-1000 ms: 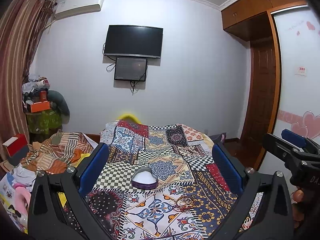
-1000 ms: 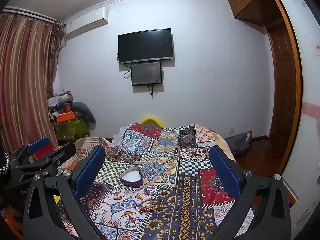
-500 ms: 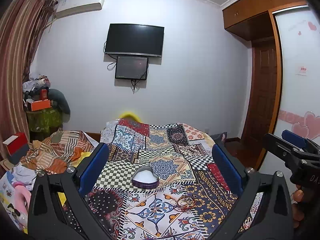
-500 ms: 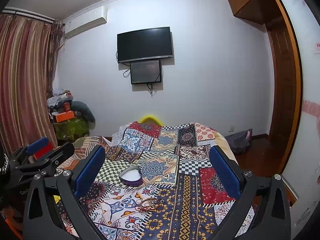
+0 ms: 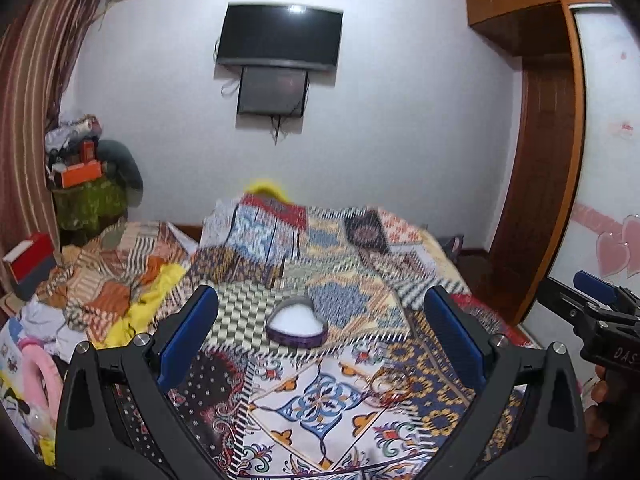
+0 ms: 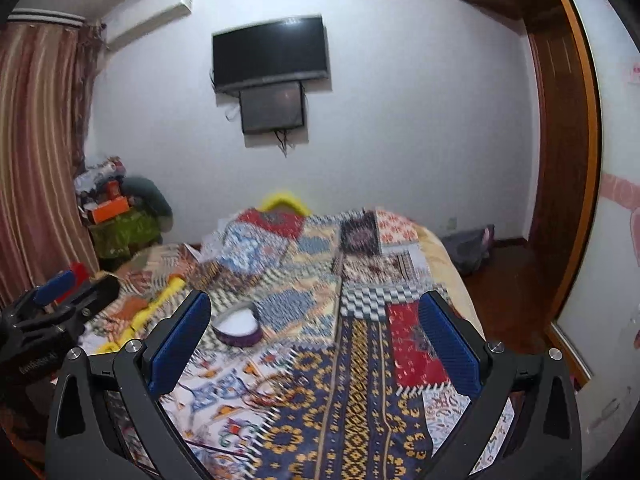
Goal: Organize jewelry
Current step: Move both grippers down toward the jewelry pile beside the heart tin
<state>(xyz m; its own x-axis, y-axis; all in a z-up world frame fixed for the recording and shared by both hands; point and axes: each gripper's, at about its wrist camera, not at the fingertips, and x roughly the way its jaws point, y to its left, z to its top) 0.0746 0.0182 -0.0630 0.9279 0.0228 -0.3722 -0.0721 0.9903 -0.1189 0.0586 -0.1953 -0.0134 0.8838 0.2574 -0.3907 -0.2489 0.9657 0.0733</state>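
- My left claw [image 5: 320, 328] hung above the bed [image 5: 344, 408] with its blue pads [image 5: 188, 336] spread wide, released and gripping nothing.
- My right claw [image 6: 314, 334] was likewise released, pads far apart, nothing between them.
- The heart-shaped jewelry box [image 5: 297, 325], purple-walled with a white lining, sat lidless on the patchwork bedspread, seen between the left claw's fingers in that wrist view.
- In the right wrist view the same box [image 6: 237, 329] lay just inside the left finger [image 6: 180, 342], blurred.
- A tangle of thin bangles [image 5: 386, 386] lay on the bedspread nearer me than the box and off to its right, apart from it; blur kept me from counting them.
- Each claw showed at the edge of the other's view: the right one [image 5: 596, 312] and the left one [image 6: 52, 312].
- A television [image 5: 278, 38] hung on the far wall.
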